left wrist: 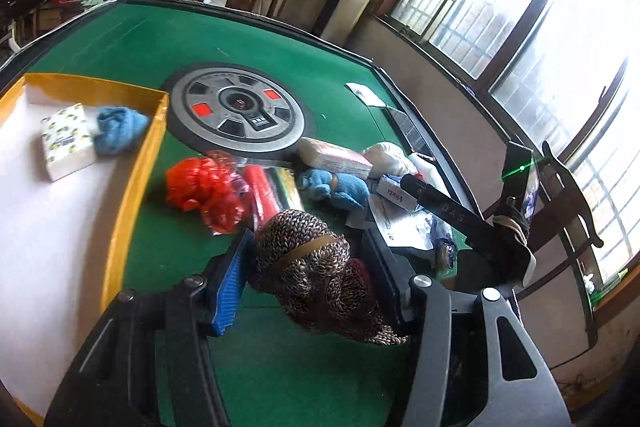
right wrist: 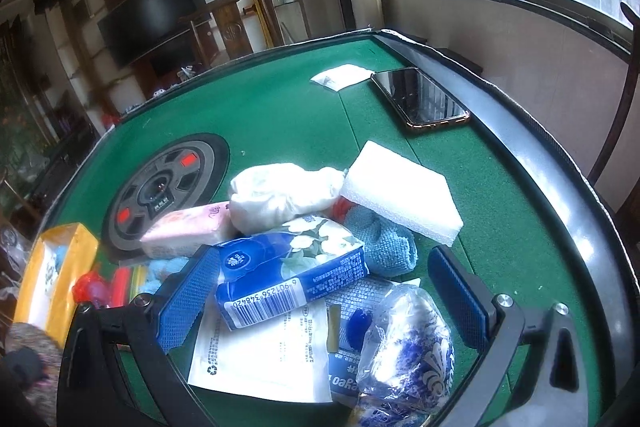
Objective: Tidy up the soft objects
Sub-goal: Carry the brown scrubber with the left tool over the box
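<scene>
My left gripper [left wrist: 306, 239] is shut on a brown knitted bundle [left wrist: 308, 267] bound with a rubber band, held just above the green table. To its left stands a yellow box [left wrist: 136, 163] holding a lemon-print tissue pack [left wrist: 66, 143] and a blue cloth [left wrist: 118, 131]. My right gripper [right wrist: 324, 259] is open wide over a blue tissue pack [right wrist: 288, 275], with its pads not pressing on it. Around that pack lie a white cloth bundle [right wrist: 280, 195], a white sponge [right wrist: 400, 195], a blue towel [right wrist: 384, 243] and a pink tissue pack [right wrist: 188, 231].
A red plastic bag [left wrist: 200, 187] and a crumpled blue-and-white bag [right wrist: 404, 347] lie in the pile. A phone [right wrist: 420, 99] and a white packet [right wrist: 340, 75] sit near the table's far right rim. A round hub [left wrist: 240, 107] marks the table's centre.
</scene>
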### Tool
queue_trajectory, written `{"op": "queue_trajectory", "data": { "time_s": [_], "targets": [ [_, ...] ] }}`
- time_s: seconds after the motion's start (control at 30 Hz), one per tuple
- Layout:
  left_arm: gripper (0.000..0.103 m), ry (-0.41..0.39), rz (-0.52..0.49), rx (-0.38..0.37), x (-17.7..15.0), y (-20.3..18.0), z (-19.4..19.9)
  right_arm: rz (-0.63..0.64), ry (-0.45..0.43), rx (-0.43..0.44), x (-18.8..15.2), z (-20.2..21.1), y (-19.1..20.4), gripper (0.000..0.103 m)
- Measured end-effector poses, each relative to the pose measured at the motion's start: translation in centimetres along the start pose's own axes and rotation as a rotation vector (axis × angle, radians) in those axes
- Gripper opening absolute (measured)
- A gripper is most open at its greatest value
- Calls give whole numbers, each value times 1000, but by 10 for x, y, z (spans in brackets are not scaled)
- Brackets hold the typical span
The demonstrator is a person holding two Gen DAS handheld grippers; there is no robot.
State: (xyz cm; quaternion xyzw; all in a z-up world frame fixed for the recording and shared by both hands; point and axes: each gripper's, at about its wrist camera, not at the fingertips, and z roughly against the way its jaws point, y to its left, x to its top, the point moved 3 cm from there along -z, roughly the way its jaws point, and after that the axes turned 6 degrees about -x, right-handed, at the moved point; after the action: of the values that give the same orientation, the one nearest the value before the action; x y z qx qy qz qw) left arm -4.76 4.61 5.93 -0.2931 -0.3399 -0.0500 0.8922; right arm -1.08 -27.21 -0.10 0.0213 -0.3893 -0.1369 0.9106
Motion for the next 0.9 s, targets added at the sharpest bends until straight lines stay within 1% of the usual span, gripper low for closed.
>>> {"op": "queue_trajectory", "data": {
  "time_s": [0.17,0.3,0.4,0.5,0.6,0.7,0.9],
  "targets": [
    [55,-33,-35,51,-5,2,12,23,-11,-33,0,2,3,102],
    [55,-69,-77,121,-8,0,24,53,-39,-73,-2,6,9,102],
    [55,-89,-90,179,-6,6,35,79,-62,-95,-4,11,13,102],
    [55,-104,-103,248,-5,15,47,84,-82,-82,-4,17,16,102],
    [55,-115,-108,303,-8,25,57,87,-112,-86,-2,28,18,102],
    [55,-123,-110,347,-10,35,62,104,-130,-68,-2,40,25,102],
    [55,-119,-101,365,-11,46,66,198,-135,-23,-5,59,55,102]
  ]
}}
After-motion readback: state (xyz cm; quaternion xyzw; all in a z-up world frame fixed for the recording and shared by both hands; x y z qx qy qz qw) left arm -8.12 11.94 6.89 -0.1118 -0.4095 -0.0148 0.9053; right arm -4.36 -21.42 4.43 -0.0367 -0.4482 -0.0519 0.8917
